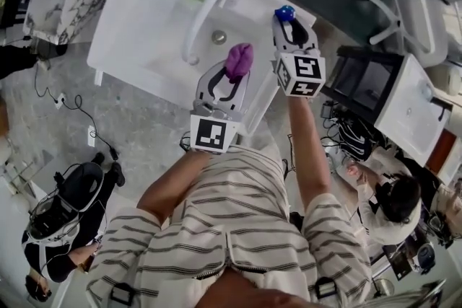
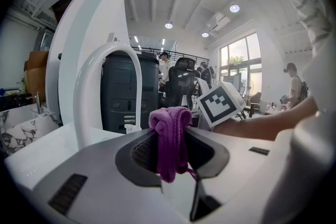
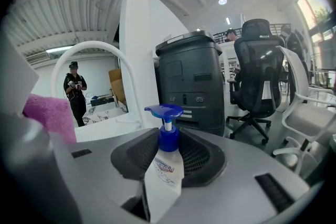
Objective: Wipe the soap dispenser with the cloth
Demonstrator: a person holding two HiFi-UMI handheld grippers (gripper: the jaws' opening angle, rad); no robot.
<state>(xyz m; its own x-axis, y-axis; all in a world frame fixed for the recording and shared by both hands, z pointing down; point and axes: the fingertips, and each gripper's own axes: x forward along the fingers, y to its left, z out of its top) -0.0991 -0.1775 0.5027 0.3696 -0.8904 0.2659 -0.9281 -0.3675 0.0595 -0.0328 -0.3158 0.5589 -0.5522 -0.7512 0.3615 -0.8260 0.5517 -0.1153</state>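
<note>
The left gripper (image 1: 234, 77) clamps the purple cloth (image 1: 240, 60). Just to its right, the right gripper (image 1: 290, 27) grips the soap dispenser (image 1: 285, 12) over the white sink (image 1: 137, 32).

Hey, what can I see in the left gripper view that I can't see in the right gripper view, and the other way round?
Only the left gripper view: the marker cube of the right gripper and the forearm behind it. Only the right gripper view: the soap dispenser with its blue pump, clamped in that gripper's jaws, and a white chair. Both: the purple cloth, which the left gripper clamps, the white arched faucet and the dark cabinet.
</note>
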